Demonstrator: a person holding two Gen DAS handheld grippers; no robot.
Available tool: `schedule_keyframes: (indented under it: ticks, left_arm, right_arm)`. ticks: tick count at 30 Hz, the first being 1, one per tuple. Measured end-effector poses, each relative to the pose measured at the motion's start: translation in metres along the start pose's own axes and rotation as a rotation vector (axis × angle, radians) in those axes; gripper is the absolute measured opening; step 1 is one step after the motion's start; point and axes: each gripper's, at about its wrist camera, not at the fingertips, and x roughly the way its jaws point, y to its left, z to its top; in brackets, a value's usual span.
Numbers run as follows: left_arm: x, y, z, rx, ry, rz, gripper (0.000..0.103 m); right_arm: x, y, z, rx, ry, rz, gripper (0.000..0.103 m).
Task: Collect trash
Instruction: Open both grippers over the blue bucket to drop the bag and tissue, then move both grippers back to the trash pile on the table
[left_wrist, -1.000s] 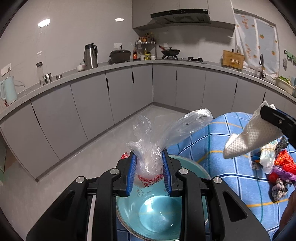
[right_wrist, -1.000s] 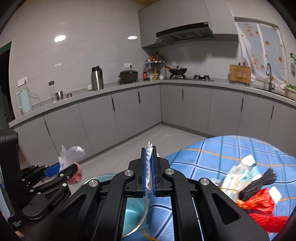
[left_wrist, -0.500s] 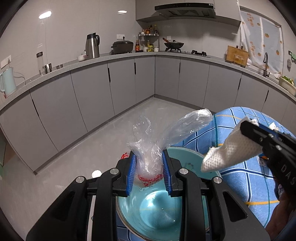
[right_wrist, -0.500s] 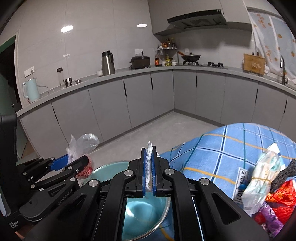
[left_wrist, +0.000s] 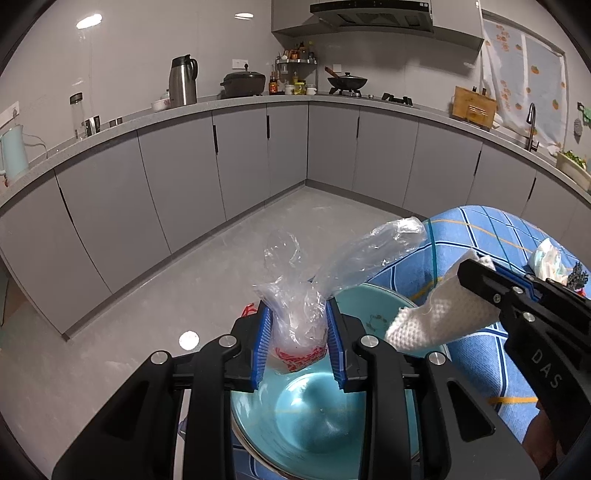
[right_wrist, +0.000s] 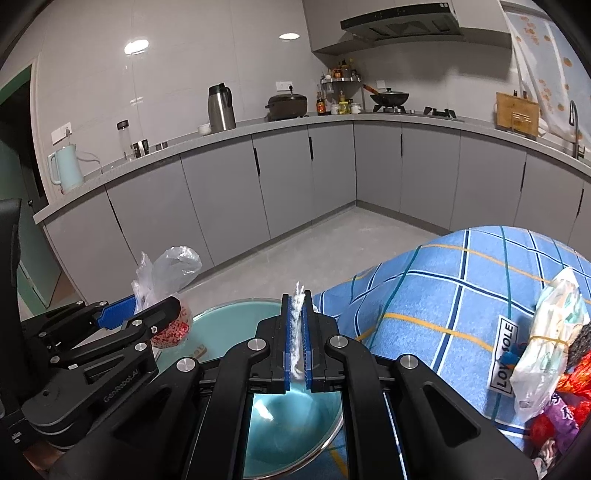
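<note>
My left gripper (left_wrist: 297, 339) is shut on a clear plastic bag (left_wrist: 303, 310) with red print and holds it over a teal bowl (left_wrist: 314, 421). My right gripper (right_wrist: 296, 332) is shut on a white paper towel (right_wrist: 295, 332), also above the bowl (right_wrist: 221, 328). In the left wrist view the right gripper (left_wrist: 469, 275) comes in from the right with the towel (left_wrist: 439, 321) hanging over the bowl's right rim. In the right wrist view the left gripper (right_wrist: 147, 310) and its bag (right_wrist: 166, 273) sit at the left.
The bowl stands at the edge of a table with a blue checked cloth (right_wrist: 443, 295). A pile of wrappers and bags (right_wrist: 550, 354) lies at the right. Grey kitchen cabinets (left_wrist: 184, 177) and bare floor (left_wrist: 221, 266) lie beyond.
My right gripper has carried the paper towel leftward and down, from over the table to over the bowl beside the left gripper. The left gripper and its bag have stayed nearly still.
</note>
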Motion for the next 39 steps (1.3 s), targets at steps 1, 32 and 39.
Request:
schedule_keyframes:
  ticks: [1, 32, 39]
  left_arm:
    - [0.001, -0.001, 0.0, 0.001, 0.002, 0.001, 0.03]
    - [-0.007, -0.008, -0.009, 0.032, -0.006, 0.034, 0.073]
    - [-0.023, -0.018, -0.005, 0.047, -0.034, 0.027, 0.08]
  right_arm:
    - [0.001, 0.0, -0.001, 0.0, 0.003, 0.0, 0.007]
    - [-0.033, -0.024, -0.004, 0.033, -0.047, -0.064, 0.039]
    - [-0.062, -0.037, -0.004, 0.017, -0.087, -0.146, 0.041]
